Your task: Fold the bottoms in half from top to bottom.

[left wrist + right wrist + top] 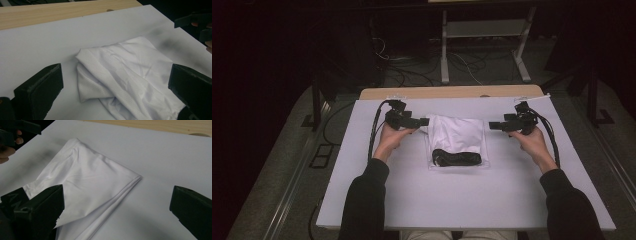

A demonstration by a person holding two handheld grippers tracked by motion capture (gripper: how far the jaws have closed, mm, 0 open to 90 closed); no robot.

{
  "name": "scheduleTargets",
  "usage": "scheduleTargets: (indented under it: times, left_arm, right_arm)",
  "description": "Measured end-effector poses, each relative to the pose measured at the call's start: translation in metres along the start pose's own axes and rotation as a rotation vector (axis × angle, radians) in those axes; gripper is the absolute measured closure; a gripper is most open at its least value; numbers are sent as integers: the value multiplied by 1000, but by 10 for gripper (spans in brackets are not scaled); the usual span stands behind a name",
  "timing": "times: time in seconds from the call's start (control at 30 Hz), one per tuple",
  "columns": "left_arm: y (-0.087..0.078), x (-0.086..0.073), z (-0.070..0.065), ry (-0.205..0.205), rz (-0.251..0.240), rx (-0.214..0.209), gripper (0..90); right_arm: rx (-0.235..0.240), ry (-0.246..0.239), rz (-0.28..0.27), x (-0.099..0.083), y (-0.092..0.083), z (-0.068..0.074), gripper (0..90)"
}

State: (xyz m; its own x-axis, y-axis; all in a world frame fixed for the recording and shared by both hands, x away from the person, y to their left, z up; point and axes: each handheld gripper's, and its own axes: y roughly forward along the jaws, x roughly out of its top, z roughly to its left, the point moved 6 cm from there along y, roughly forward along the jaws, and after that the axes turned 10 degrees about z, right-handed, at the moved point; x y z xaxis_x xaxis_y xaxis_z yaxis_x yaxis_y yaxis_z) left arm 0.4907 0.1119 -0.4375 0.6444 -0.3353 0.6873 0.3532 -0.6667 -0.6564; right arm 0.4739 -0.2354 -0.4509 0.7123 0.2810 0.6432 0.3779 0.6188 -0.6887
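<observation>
Cloth: a folded white cloth (457, 134) lies mid-desk (462, 200), long axis running away from you, black band (456, 158) at your end.
Left tongs (424, 121): you hold them wide open, empty, beside the cloth's left edge.
Right tongs (493, 125): wide open, empty, at its right.

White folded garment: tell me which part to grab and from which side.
Take the white folded garment at its far corners, one claw each. The left claw comes in from the left at the bunched, lifted folds; the right claw comes from the right at the layered corner edge. Both claws are open and flank it already.
</observation>
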Motion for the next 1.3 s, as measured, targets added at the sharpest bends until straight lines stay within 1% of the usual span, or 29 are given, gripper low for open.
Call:
scheduleTargets:
  times: [0.07, 0.13, 0.23, 0.3, 0.33, 0.37, 0.5, 0.73, 0.87, 0.97, 1.17, 1.2, 1.3]
  left_arm:
    - [-5, -3, -2, 8, -4, 6, 0]
    - [-12, -6, -5, 14, -13, 9, 0]
    - [-21, -10, -9, 22, -27, 17, 0]
    - [-26, -14, -11, 24, -34, 18, 0]
    - [-28, -16, -12, 26, -36, 21, 0]
    - [-31, -18, -14, 27, -40, 22, 0]
    - [-39, -25, -17, 37, -52, 24, 0]
    - [-54, -35, -23, 49, -66, 34, 0]
    - [-62, -42, -25, 48, -78, 34, 0]
    - [-68, -49, -26, 47, -85, 36, 0]
    - [-77, -62, -28, 50, -97, 41, 0]
    - [-79, -64, -29, 47, -97, 43, 0]
    - [-85, -70, -30, 46, -112, 49, 0]
  right_arm:
    - [-13, -5, -2, -3, -5, 1, 0]
    - [-12, -8, -6, -6, -11, 2, 0]
    - [-40, -21, -9, -13, -19, 4, 0]
    - [-46, -16, -17, -16, -23, 5, 0]
    - [-41, -9, -22, -21, -28, 7, 0]
    - [-41, -9, -22, -21, -28, 7, 0]
    - [-63, -17, -21, -30, -36, 8, 0]
    - [-72, -21, -23, -43, -49, 12, 0]
    - [-82, -31, -34, -50, -59, 16, 0]
    - [-79, -24, -36, -53, -62, 18, 0]
    - [-86, -47, -46, -64, -70, 26, 0]
    - [-85, -45, -47, -65, -71, 27, 0]
    - [-86, -54, -53, -69, -74, 31, 0]
